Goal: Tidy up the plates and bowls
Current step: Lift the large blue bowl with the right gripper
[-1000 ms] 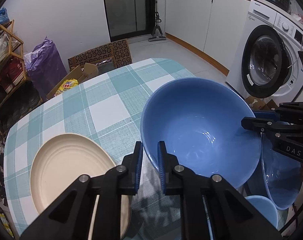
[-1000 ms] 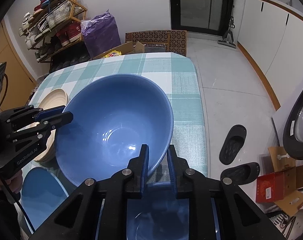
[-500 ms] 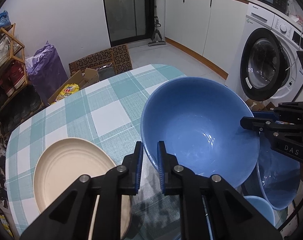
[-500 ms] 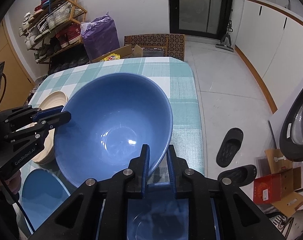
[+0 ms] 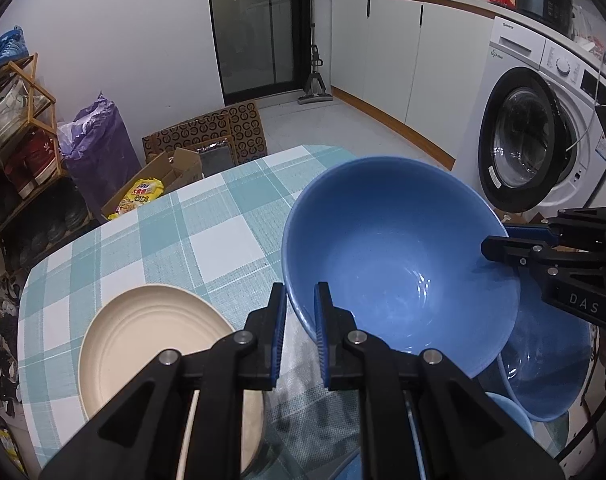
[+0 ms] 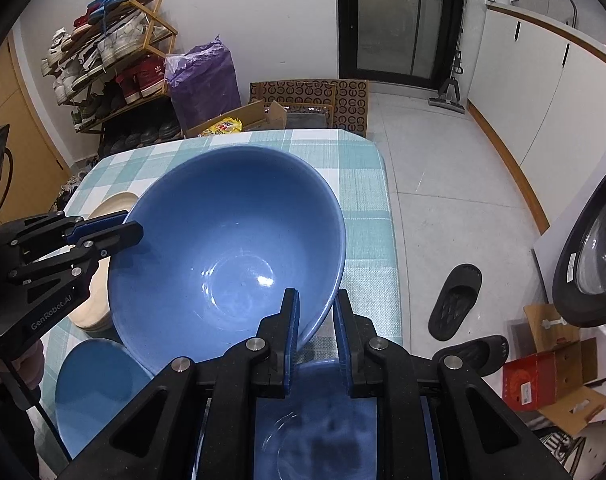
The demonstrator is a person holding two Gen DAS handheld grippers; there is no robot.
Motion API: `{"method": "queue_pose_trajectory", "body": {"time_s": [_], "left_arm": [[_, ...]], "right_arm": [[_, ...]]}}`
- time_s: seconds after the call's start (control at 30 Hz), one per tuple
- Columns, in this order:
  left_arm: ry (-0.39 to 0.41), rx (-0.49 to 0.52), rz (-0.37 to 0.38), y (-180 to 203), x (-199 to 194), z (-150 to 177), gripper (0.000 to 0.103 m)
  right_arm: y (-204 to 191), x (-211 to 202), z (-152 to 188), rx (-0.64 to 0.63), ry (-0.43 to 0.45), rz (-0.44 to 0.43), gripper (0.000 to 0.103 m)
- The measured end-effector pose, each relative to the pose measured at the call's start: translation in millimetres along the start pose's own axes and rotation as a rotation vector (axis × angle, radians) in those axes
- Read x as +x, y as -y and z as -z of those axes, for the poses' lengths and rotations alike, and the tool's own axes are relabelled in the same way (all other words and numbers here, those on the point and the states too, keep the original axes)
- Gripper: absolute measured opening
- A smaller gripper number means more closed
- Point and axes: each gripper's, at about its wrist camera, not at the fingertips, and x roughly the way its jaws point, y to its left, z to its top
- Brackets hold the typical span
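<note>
A large blue bowl (image 5: 403, 264) hangs in the air above the checked table (image 5: 183, 240), held from both sides. My left gripper (image 5: 301, 304) is shut on its near rim. My right gripper (image 6: 317, 310) is shut on the opposite rim, and also shows in the left wrist view (image 5: 499, 242). The bowl fills the middle of the right wrist view (image 6: 227, 248), where my left gripper (image 6: 123, 228) shows too. A second blue bowl (image 5: 543, 368) sits below it at the right. A beige plate (image 5: 151, 340) lies on the table at the left.
A blue plate (image 6: 99, 392) lies near the table's front, next to a stack of beige plates (image 6: 99, 300). A washing machine (image 5: 543, 136) stands to the right. A shoe rack (image 6: 111, 64), a purple bag (image 6: 205, 80) and cardboard boxes (image 6: 311, 100) are beyond the table. Slippers (image 6: 455, 300) lie on the floor.
Both grippers have lifted the blue bowl higher above the table, so more of the room and the lower bowl shows. Both grips are unchanged.
</note>
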Motion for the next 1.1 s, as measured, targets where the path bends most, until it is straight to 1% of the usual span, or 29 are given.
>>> {"method": "queue_pose_trajectory", "body": {"time_s": [0.67,1.1], "left_arm": [[0.063,-0.002,-0.004,5.0,-38.3,-5.4,0.011],[0.112,0.007,-0.01,14.2,-79.7,0.6,0.012]], "right_arm": [[-2.2,-51.3,4.2,-0.01,0.063,-0.001,0.017],[-9.0,-103.1,14.4,-0.024,0.12,-0.007,0.017]]}}
